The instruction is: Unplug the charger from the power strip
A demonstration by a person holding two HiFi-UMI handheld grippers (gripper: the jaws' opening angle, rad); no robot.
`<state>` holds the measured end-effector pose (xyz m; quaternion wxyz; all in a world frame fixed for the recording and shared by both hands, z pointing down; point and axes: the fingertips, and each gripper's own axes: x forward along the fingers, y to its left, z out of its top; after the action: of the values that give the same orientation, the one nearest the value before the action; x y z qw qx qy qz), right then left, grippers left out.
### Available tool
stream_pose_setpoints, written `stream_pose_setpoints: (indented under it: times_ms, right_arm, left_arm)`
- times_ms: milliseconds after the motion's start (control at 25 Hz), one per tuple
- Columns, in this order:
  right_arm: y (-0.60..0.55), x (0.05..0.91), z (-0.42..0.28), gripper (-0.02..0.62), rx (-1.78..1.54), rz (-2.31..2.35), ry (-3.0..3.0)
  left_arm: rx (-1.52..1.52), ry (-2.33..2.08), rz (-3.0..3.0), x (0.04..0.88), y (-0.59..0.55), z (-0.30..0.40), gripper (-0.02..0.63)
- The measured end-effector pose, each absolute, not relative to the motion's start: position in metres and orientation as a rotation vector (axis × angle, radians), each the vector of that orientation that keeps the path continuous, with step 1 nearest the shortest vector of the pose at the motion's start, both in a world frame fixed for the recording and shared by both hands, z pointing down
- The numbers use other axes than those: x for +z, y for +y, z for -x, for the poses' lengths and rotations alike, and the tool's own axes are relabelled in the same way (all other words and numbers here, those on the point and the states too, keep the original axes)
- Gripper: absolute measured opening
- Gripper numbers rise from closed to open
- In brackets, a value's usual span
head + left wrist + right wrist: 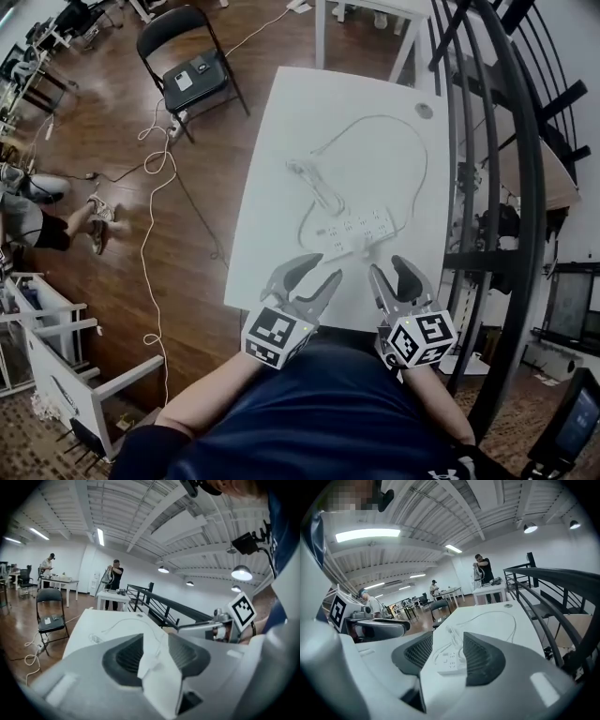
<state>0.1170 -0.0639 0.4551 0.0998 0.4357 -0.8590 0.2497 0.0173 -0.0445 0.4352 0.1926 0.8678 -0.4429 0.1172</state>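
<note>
A white power strip lies on the white table, with a white charger plugged in at its near end. Thin white cable runs back from there in a coil and a wide loop. My left gripper hovers just in front of the charger, open and empty. My right gripper hovers beside it near the strip's front edge, also open with nothing between its fingers. In the right gripper view the strip shows between the spread jaws of that gripper. The left gripper view looks past that gripper at the table.
A black railing runs close along the table's right side. A black folding chair stands on the wooden floor to the left, with cables trailing by it. A person's legs show at far left. People stand at distant tables.
</note>
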Motion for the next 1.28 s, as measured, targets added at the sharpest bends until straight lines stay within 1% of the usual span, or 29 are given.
stream_pose_setpoints:
  times_ms: [40, 240, 480, 960, 1120, 1280]
  right_arm:
    - [-0.064, 0.464, -0.117, 0.21, 0.734, -1.276, -2.524]
    - [-0.068, 0.519, -0.111, 0.219, 0.664, -1.213, -2.429]
    - [-0.082, 0.575, -0.102, 0.219, 0.803, -1.236, -2.276]
    - [-0.096, 0.616, -0.075, 0.216, 0.642, -1.181, -2.141]
    - [-0.1, 0.625, -0.074, 0.201, 0.616, -1.203, -2.1]
    - [-0.104, 0.626, -0.076, 0.167, 0.587, -1.218, -2.075]
  left_arm:
    - [0.355, -1.232, -2.432, 0.445, -0.043, -0.018, 0.176]
    - [0.49, -1.265, -2.394, 0.507, -0.054, -0.006, 0.176]
    - [0.651, -1.244, -2.423, 0.561, -0.079, -0.004, 0.175]
    - [0.867, -1.126, -2.467, 0.624, -0.097, -0.021, 0.175]
    - [0.892, -1.118, -2.478, 0.638, -0.1, -0.023, 0.175]
    - [0.836, -1.128, -2.498, 0.641, -0.101, -0.021, 0.172]
